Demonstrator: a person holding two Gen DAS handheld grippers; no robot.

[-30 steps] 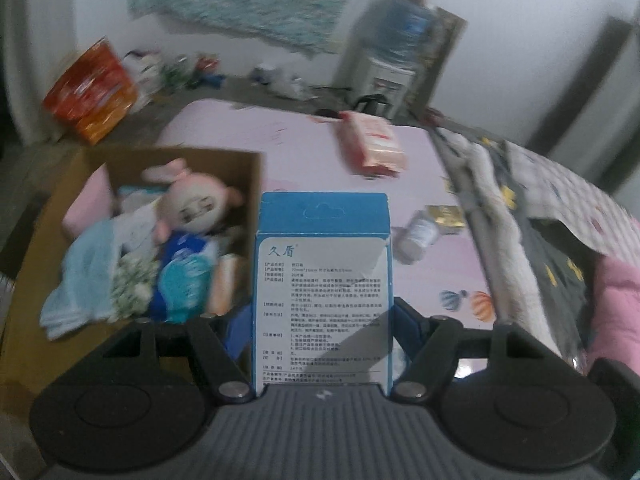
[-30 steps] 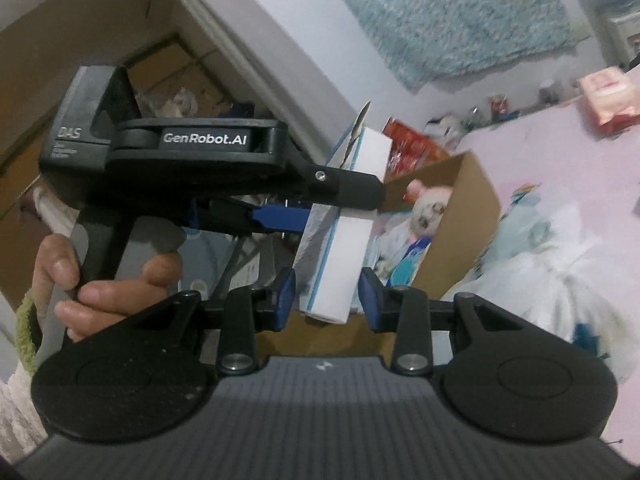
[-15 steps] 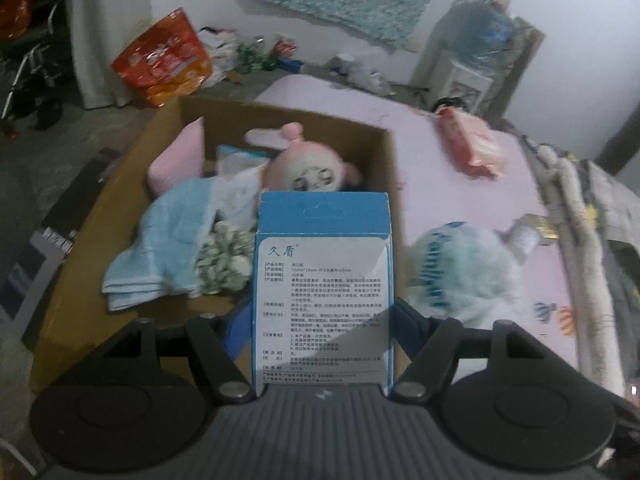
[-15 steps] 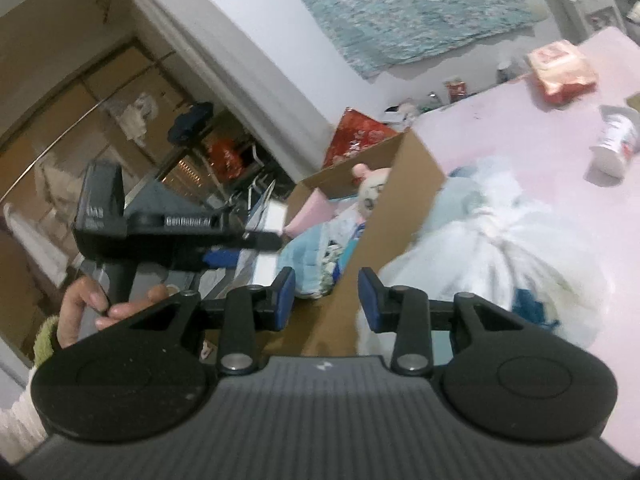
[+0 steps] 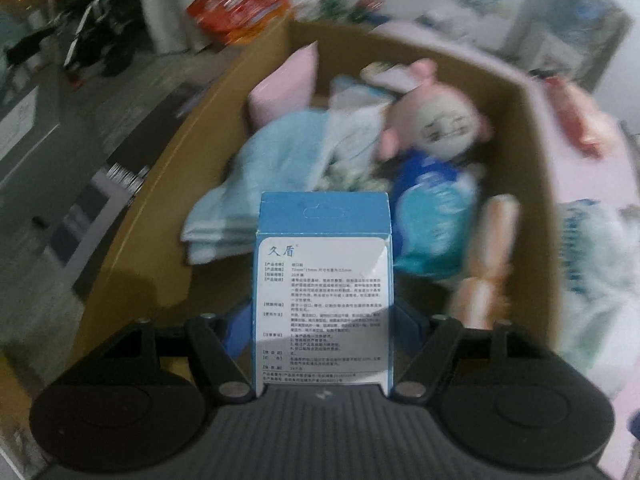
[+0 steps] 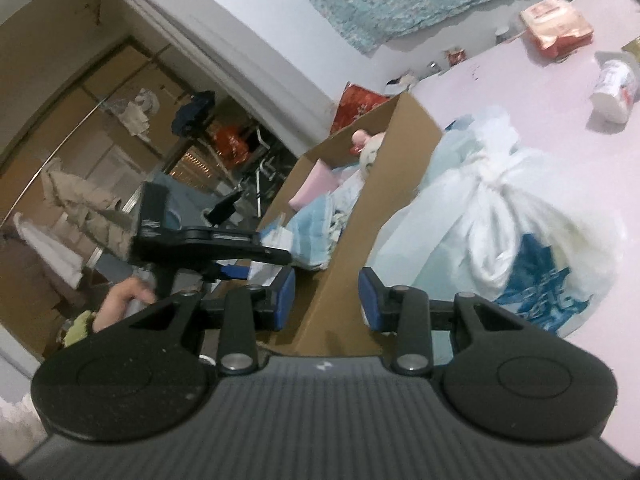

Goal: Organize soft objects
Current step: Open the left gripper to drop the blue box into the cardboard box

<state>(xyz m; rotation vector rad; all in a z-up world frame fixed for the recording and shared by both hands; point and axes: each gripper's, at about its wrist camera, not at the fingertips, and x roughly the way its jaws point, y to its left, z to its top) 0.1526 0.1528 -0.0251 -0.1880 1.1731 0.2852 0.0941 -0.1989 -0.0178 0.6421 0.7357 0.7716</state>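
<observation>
Holding: left gripper [image 5: 323, 320] pinches blue-and-white box [image 5: 322, 292] above cardboard box [image 5: 536, 184]
Inside: plush doll [image 5: 436, 128], blue towel [image 5: 256, 184]
Right gripper [image 6: 327, 295]: spread, empty, beside white bag [image 6: 500, 216]

Our left gripper [image 5: 322, 320] clamps an upright blue-and-white box [image 5: 322, 300] and points down into a carton [image 5: 536, 184]. In the carton we see a pink-eared doll [image 5: 436, 132], a blue towel [image 5: 256, 184], a pink cushion [image 5: 286, 84] and a teal packet [image 5: 434, 228]. Beyond the carton stands a red bag [image 5: 236, 4], all blurred.
</observation>
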